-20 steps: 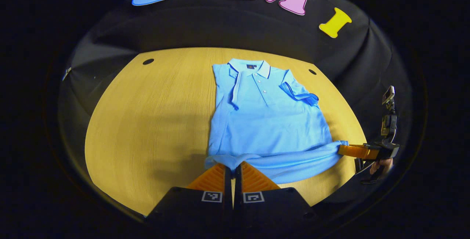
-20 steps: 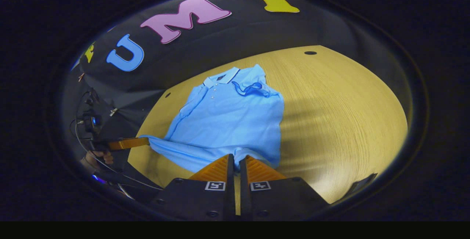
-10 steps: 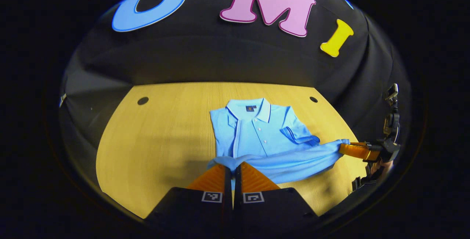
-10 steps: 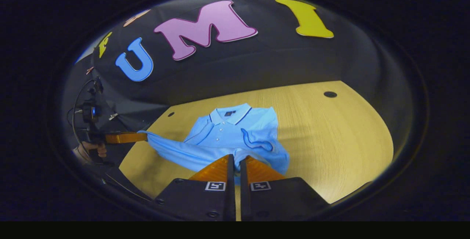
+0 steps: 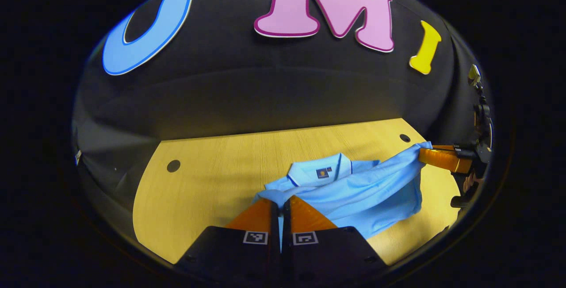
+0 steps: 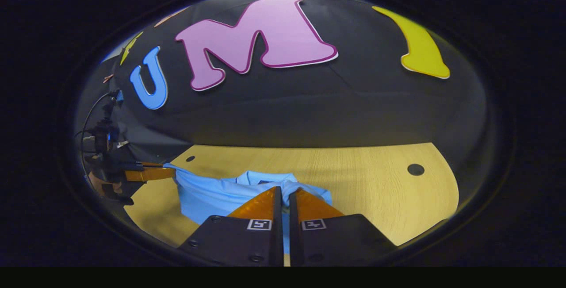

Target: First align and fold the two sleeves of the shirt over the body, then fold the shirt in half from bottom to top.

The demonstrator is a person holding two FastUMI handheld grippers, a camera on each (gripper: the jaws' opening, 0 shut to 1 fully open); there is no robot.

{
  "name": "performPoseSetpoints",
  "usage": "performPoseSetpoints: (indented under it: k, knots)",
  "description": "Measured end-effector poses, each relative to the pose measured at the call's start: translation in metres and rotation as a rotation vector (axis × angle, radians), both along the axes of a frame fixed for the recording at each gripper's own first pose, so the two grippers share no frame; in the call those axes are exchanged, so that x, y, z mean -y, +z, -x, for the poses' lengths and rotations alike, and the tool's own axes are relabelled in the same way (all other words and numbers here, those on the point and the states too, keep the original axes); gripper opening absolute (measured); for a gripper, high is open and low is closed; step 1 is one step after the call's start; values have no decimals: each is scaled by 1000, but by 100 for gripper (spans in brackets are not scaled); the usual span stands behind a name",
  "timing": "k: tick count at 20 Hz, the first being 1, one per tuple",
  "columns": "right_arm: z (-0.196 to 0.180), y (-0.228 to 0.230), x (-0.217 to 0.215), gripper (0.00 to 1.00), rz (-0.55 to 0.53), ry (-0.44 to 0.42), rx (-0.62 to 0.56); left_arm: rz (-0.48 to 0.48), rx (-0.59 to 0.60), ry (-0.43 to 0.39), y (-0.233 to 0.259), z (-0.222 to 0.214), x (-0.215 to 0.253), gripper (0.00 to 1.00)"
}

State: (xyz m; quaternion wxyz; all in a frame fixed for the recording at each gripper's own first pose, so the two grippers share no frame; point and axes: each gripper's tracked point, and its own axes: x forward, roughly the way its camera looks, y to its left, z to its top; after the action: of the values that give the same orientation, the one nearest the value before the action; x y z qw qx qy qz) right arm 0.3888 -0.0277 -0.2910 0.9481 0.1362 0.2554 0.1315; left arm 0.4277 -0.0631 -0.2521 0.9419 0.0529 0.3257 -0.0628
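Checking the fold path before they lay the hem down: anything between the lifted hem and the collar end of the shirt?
Nothing visible. The left gripper and right gripper each pinch a hem corner of the shirt, raised near the collar. Only the shirt's own body lies beneath; the table around it shows bare wood.

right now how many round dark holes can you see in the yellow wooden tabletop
2. One round dark hole near the far left corner of the yellow wooden tabletop, another near the far right; the light blue polo shirt may hide more.
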Motion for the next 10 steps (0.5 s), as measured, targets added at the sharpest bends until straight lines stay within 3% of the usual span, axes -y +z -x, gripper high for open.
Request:
performPoseSetpoints:
  k: [4, 5, 7, 9, 10]
  knots:
    - [-49, -29, 2, 10, 11, -5, -30, 3, -24, 89, -23, -56, -13, 6]
    - [-59, -40, 3, 15, 11, -8, -49, 9, -26, 104, -31, -66, -15, 6]
    - [-69, -67, 3, 15, 12, -15, -95, -18, -44, 110, -47, -81, -15, 6]
    - [-71, -91, -1, 4, 5, -14, -148, -81, -87, 120, -71, -85, -18, 6]
    - [-71, -104, -1, 10, 9, -12, -176, -88, -106, 133, -79, -85, -16, 11]
